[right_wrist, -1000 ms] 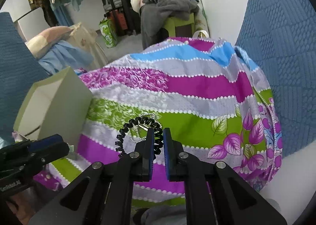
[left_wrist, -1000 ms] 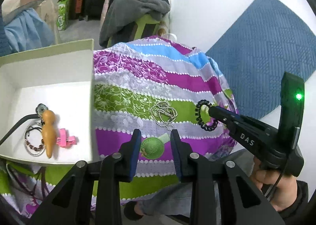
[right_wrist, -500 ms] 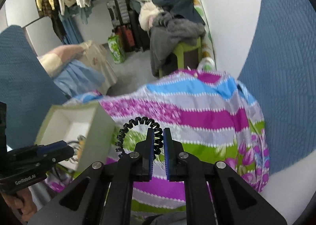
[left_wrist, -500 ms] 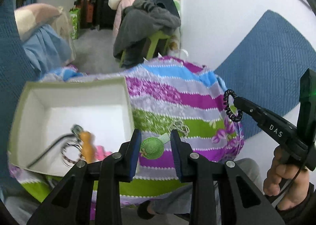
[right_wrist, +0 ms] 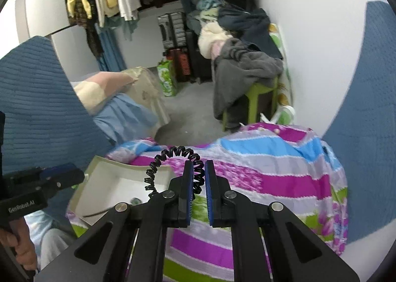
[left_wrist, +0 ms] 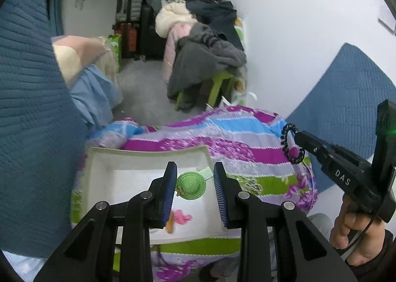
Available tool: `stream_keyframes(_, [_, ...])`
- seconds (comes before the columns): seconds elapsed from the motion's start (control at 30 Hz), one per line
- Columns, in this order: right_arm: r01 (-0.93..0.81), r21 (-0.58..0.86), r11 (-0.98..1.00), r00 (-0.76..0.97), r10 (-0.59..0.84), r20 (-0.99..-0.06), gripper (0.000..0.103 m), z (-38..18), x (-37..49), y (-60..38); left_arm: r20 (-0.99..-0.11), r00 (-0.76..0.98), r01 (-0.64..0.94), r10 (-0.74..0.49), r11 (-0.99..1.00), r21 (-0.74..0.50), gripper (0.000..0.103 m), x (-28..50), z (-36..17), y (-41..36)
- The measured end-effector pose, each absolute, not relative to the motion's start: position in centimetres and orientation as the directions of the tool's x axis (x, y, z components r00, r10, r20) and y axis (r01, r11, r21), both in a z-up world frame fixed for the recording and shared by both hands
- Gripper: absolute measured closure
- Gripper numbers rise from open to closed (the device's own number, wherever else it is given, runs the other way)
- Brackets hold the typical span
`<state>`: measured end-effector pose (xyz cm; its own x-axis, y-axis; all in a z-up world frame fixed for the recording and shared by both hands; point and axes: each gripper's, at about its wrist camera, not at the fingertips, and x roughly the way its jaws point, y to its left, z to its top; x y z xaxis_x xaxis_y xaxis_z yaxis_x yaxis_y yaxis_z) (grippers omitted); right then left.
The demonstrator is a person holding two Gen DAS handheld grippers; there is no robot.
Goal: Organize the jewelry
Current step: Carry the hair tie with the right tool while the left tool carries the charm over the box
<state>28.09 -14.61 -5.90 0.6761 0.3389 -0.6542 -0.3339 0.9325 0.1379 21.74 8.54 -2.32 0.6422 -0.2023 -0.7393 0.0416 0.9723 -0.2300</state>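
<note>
Tools number two: our left tool pinches one green hat clip above the one white box; our right tool is pressed on one black coil hair tie, held over the striped cloth.

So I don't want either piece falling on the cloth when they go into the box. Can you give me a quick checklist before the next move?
1. Right gripper clamped on the black coil hair tie: ok, its jaws are shut on the coil.
2. Left gripper carrying the green hat clip: ok, it sits between the jaws.
3. Firmness of that grip: cannot tell; a gap shows on the right side.
4. White box open and in reach: ok, no lid, directly below the left gripper.
5. Free space in the box: ok, bare floor beside the pink clip.
6. Silver chain put away: not ok, it lies on the striped cloth.
</note>
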Motion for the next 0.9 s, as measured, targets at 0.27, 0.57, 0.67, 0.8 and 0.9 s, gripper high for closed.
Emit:
stream_keyframes(0.27, [-0.413,0.139,0.900,0.629,0.392,-0.671,0.096,-7.3,27.8,-9.3,-0.759,0.633,-0.025,-0.154,0.975,-0.219,0.073,21.2,-4.5,13.2])
stream_keyframes(0.57, [-0.461,0.125,0.879,0.550,0.393,-0.737,0.095,-11.2,27.5,-4.9,-0.801,0.578,-0.055,-0.154,0.972,-0.227,0.073,20.9,-9.4,16.0])
stream_keyframes(0.67, [-0.482,0.119,0.868,0.521,0.393,-0.758,0.095,-12.7,27.3,-3.7,-0.812,0.560,-0.060,-0.163,0.970,-0.236,0.073,20.8,-10.8,16.7])
stream_keyframes(0.8, [-0.501,0.105,0.859,0.488,0.381,-0.786,0.095,-14.7,26.8,-2.6,-0.832,0.536,-0.069,-0.140,0.976,-0.208,0.073,20.9,-12.6,17.3])
stream_keyframes(0.9, [-0.506,0.109,0.856,0.462,0.376,-0.803,0.095,-15.9,26.8,-2.1,-0.842,0.519,-0.073,-0.146,0.974,-0.213,0.072,20.9,-13.8,17.8])
